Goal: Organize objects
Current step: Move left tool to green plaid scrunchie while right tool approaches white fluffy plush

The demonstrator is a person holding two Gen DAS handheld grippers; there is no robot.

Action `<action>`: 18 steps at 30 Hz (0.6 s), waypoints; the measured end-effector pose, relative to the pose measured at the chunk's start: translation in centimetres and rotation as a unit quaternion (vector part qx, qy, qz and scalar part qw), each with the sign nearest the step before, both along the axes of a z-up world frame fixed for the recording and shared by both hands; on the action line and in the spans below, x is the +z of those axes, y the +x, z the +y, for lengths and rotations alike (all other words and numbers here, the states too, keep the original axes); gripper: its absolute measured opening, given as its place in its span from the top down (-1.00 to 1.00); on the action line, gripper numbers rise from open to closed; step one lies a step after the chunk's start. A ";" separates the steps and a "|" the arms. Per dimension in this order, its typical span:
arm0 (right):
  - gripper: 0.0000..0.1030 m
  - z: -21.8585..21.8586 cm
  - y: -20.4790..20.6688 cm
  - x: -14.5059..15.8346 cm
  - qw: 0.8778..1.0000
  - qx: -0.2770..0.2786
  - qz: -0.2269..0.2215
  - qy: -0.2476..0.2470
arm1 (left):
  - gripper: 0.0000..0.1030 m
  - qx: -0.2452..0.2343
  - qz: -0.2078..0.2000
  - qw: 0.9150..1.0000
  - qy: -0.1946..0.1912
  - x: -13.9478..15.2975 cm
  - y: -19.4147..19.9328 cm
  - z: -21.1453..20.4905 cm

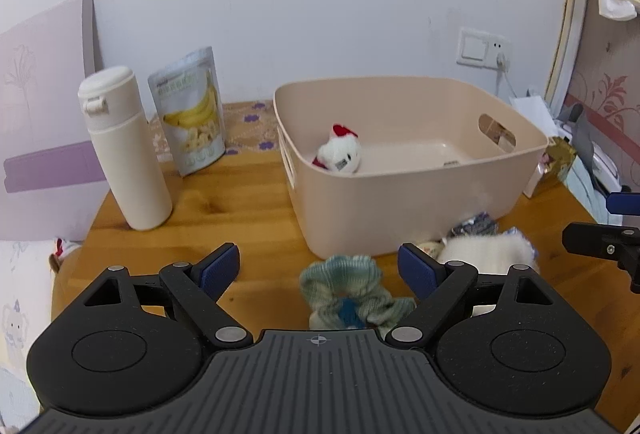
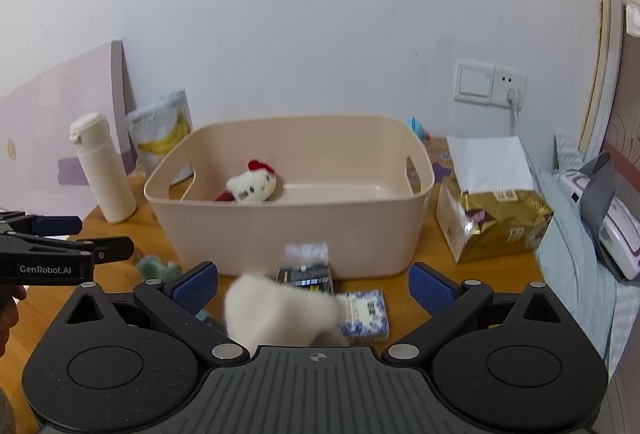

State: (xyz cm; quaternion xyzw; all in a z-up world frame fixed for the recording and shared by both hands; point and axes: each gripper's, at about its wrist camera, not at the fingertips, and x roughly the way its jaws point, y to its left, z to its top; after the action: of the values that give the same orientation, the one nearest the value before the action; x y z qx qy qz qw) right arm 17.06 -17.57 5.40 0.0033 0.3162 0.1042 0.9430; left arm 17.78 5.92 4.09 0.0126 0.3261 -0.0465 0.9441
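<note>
Left gripper [image 1: 319, 268]: I see its jaws spread wide with nothing between the blue pads; it hangs over the near edge of the counter [image 1: 224, 206], above the scrunchie.
Right gripper [image 2: 314, 284]: my view shows it wide open too, holding nothing, poised above the white fluffy item.
Scrunchie [image 1: 347, 290]: pale green ruffled fabric with a blue patch, lying on the counter just in front of the bin, between the left gripper's fingers in my view but not touched by them.
White fluffy item [image 2: 278, 308]: blurred, lying on the counter in front of the bin; I cannot tell what it is.
Blue-patterned packet [image 2: 366, 314]: just beside the fluffy item, on its right.
Dark packet [image 2: 306, 276]: close against the bin's front wall, behind the fluffy item.
Bin [image 1: 352, 194]: beige plastic, with cut-out handles, standing mid-counter.
Plush toy [image 1: 338, 154]: white with a red bow, lying inside the bin near its left rear part.
Bottle [image 1: 122, 150]: cream, upright, left of the bin and apart from it.
Banana snack pouch [image 1: 192, 110]: standing behind the bottle, by the wall.
Gold bag [image 2: 494, 222]: on the counter to the right of the bin.
</note>
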 end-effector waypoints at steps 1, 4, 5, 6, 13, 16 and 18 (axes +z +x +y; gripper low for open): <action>-1.00 0.1 0.0 -0.2 1.000 0.001 0.004 0.000 | -0.70 -0.001 0.003 1.000 0.000 -0.2 -0.1 0.0; -1.00 0.2 -0.1 -0.9 1.000 0.000 0.013 0.001 | -0.70 -0.006 0.014 1.000 0.001 -1.0 -0.1 0.1; -1.00 0.2 -0.1 -1.2 1.000 -0.001 0.017 0.001 | -0.70 -0.007 0.018 1.000 0.002 -1.3 -0.1 0.1; -1.00 0.3 -0.1 -1.4 1.000 -0.001 0.020 0.000 | -0.70 -0.009 0.023 1.000 0.003 -1.7 -0.1 0.1; -1.00 0.6 0.2 -3.0 0.999 0.001 0.043 -0.002 | -0.70 -0.015 0.048 0.999 -0.010 -3.5 0.2 0.1; -1.00 0.8 0.5 -3.6 0.999 0.001 0.050 -0.002 | -0.70 -0.018 0.050 0.998 -0.016 -4.1 0.4 0.0; -1.00 0.9 0.8 -4.0 0.999 0.003 0.054 -0.002 | -0.70 -0.020 0.055 0.998 -0.025 -4.5 0.5 -0.1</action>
State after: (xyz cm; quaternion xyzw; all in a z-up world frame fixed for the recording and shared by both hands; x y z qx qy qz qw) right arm 17.81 -16.66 1.44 0.0064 0.3671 0.1057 0.9241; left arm 18.28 5.78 -0.43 -0.0068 0.3762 -0.0738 0.9236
